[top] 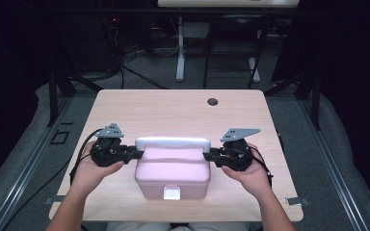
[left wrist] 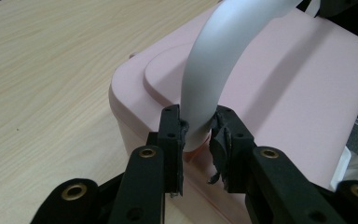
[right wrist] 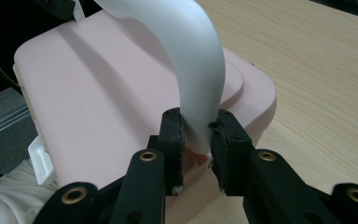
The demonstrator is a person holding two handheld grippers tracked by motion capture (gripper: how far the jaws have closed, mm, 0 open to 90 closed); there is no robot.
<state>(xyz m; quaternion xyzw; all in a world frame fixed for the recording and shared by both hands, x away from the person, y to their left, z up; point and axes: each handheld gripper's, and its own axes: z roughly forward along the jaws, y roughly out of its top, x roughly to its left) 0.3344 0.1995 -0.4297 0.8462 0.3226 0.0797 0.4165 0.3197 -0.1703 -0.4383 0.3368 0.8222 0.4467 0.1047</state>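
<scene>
A pink lidded box [top: 172, 173] stands near the table's front edge, its white carry handle [top: 172, 142] raised upright over the lid. My left gripper [top: 137, 154] is shut on the handle's left end, low down where it meets the box. In the left gripper view the pads of that gripper [left wrist: 198, 135] press on the white handle [left wrist: 214, 70] above the pink lid [left wrist: 284, 93]. My right gripper [top: 208, 155] is shut on the handle's right end in the same way. The right gripper view has its jaws [right wrist: 196, 135] clamped on the handle [right wrist: 198, 70] beside the lid [right wrist: 98, 93].
The box has a white latch [top: 172, 193] on its front face, toward the person. The light wooden table [top: 173, 110] has a round cable hole [top: 212, 102] at the back right. Beyond the table's far edge are desk legs and cables on the floor.
</scene>
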